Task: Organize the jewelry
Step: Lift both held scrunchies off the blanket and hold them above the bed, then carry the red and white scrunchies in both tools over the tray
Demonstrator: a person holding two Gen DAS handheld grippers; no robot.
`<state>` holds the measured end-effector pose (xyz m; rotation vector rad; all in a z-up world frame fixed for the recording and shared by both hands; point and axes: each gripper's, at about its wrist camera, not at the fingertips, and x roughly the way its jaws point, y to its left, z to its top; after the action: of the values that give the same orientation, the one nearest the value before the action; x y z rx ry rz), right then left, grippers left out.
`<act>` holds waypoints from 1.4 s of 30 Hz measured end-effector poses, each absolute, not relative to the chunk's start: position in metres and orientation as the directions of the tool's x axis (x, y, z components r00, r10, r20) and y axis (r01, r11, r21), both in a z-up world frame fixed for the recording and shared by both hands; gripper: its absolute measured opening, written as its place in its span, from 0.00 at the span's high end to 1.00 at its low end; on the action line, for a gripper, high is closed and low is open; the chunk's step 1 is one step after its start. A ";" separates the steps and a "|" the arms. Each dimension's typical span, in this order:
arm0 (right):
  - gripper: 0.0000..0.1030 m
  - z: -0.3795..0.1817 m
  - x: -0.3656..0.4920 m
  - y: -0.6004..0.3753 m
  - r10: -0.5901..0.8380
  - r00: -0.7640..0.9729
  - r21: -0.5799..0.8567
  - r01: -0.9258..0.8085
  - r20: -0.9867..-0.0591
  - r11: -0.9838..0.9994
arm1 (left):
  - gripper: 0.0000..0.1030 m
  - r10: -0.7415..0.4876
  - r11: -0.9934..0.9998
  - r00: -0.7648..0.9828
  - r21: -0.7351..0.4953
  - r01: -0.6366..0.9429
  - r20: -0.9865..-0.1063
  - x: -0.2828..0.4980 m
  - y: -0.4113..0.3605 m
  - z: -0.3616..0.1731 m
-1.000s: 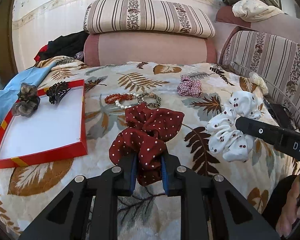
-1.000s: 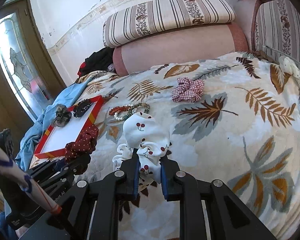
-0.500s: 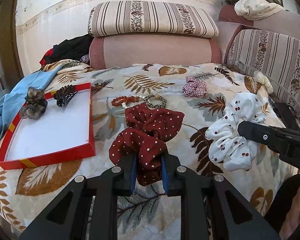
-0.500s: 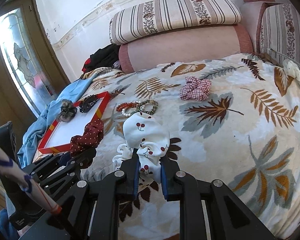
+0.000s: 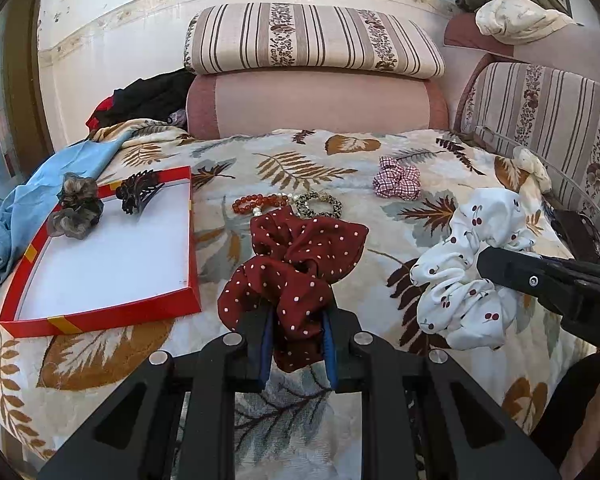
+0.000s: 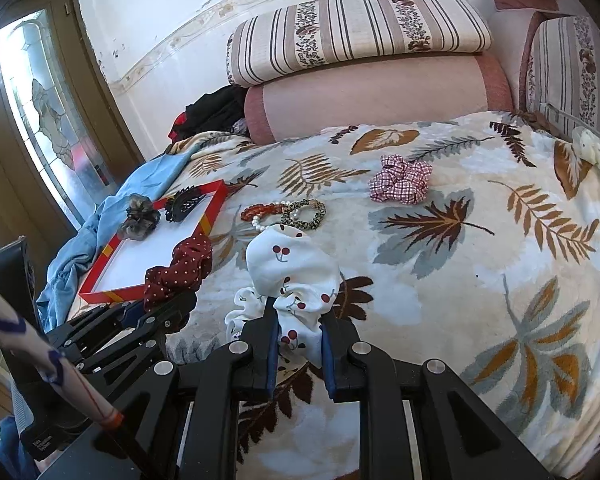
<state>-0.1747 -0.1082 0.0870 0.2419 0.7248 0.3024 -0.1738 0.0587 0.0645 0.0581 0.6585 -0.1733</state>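
My left gripper [image 5: 296,316] is shut on a dark red polka-dot scrunchie [image 5: 296,264] and holds it above the leaf-print blanket. My right gripper [image 6: 298,320] is shut on a white cherry-print scrunchie [image 6: 292,276], also seen in the left wrist view [image 5: 468,276]. A red-rimmed white tray [image 5: 96,312] lies to the left and holds a grey scrunchie [image 5: 76,212] and a black hair claw [image 5: 138,192]. Red, pearl and leopard bracelets [image 5: 284,204] lie beyond the red scrunchie. A checked scrunchie [image 5: 396,180] lies farther right.
Striped and pink cushions [image 5: 312,76] line the back, with a striped backrest [image 5: 548,116] on the right. Blue cloth [image 5: 24,204] and dark clothes [image 5: 148,96] lie at the left. A cream scrunchie [image 6: 594,156] sits by the right edge. A door [image 6: 32,120] stands left.
Both grippers have drawn slightly back and left with their scrunchies, so the tray and the bracelets have shifted right in both views. Both grips are unchanged.
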 end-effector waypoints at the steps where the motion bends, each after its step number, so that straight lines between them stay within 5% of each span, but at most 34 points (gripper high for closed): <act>1: 0.81 0.088 -0.174 -0.107 0.354 0.707 0.318 -0.189 -0.612 0.929 | 0.81 -0.140 0.984 0.778 -0.002 0.176 -0.612 -0.174 0.059 0.065; 13: 0.81 0.106 -0.162 -0.089 0.367 0.705 0.294 -0.229 -0.606 0.928 | 0.81 -0.123 0.992 0.802 -0.083 0.092 -0.585 -0.170 0.101 0.092; 29: 0.81 0.179 -0.108 0.002 0.520 0.664 0.302 -0.424 -0.538 0.854 | 0.81 0.048 0.974 0.825 -0.157 -0.163 -0.563 -0.149 0.246 0.133; 42: 0.80 0.126 -0.030 0.102 0.571 0.492 0.359 -0.462 -0.657 0.811 | 0.81 0.078 0.953 0.737 -0.166 -0.253 -0.672 -0.105 0.305 0.089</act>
<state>-0.0299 0.1024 0.1262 0.1416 0.8497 0.6291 -0.1052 0.3050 0.0885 -0.2546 0.7217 0.1840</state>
